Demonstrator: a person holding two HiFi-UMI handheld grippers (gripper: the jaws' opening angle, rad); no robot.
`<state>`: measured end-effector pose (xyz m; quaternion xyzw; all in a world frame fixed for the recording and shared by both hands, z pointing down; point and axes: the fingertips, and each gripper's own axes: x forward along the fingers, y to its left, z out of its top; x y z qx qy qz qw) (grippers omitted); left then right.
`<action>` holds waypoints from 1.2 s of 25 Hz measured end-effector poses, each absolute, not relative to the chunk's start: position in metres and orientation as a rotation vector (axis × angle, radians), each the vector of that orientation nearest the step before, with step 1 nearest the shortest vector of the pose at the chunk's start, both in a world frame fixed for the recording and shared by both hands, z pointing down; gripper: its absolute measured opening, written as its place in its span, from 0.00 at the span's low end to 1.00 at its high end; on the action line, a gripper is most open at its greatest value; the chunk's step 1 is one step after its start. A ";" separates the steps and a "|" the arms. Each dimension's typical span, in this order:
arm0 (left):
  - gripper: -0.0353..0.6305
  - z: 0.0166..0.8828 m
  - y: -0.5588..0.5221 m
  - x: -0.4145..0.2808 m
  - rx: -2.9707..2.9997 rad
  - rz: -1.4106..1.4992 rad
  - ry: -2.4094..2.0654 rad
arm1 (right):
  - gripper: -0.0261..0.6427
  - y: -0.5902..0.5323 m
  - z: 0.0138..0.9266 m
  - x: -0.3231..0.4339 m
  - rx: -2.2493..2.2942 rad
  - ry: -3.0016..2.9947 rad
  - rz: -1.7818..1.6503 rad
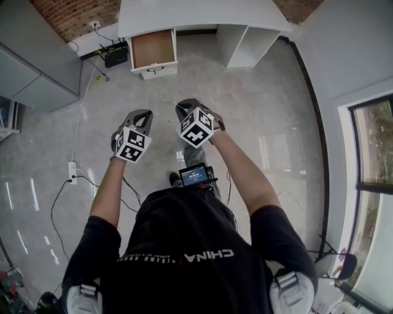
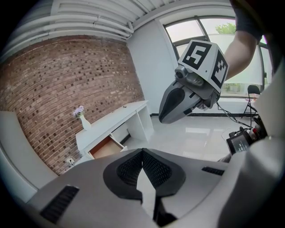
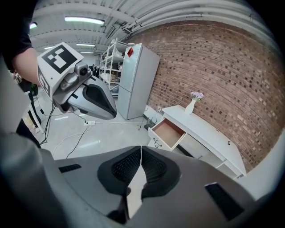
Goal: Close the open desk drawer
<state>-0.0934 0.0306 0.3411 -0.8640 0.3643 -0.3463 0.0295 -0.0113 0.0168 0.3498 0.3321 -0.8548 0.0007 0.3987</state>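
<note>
- A person stands mid-room with the left gripper (image 1: 141,116) and right gripper (image 1: 187,108) held out side by side, each with its jaws pressed together on nothing.
- Across the glossy floor (image 1: 258,110), well apart from both grippers, the drawer (image 1: 153,49) stands pulled out of the white desk (image 1: 202,13).
- A brick wall (image 1: 70,15) runs behind the desk.
</note>
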 end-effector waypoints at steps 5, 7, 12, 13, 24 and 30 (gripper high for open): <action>0.07 0.347 -0.022 -0.101 -2.644 -1.085 1.175 | 0.06 -0.033 0.365 -0.025 0.749 -2.172 -0.032; 0.07 0.348 -0.047 -0.104 -2.636 -1.100 1.196 | 0.06 -0.061 0.367 -0.032 0.728 -2.178 -0.038; 0.07 0.336 -0.115 -0.103 -2.618 -1.116 1.241 | 0.06 -0.133 0.355 -0.033 0.714 -2.199 -0.055; 0.07 0.334 -0.128 -0.102 -2.615 -1.117 1.251 | 0.06 -0.147 0.352 -0.032 0.718 -2.202 -0.053; 0.07 0.327 -0.235 -0.063 -2.621 -1.096 1.307 | 0.06 -0.268 0.343 0.006 0.756 -2.196 -0.023; 0.07 0.342 -0.259 -0.080 -2.644 -1.151 1.178 | 0.06 -0.290 0.354 -0.016 0.716 -2.167 -0.079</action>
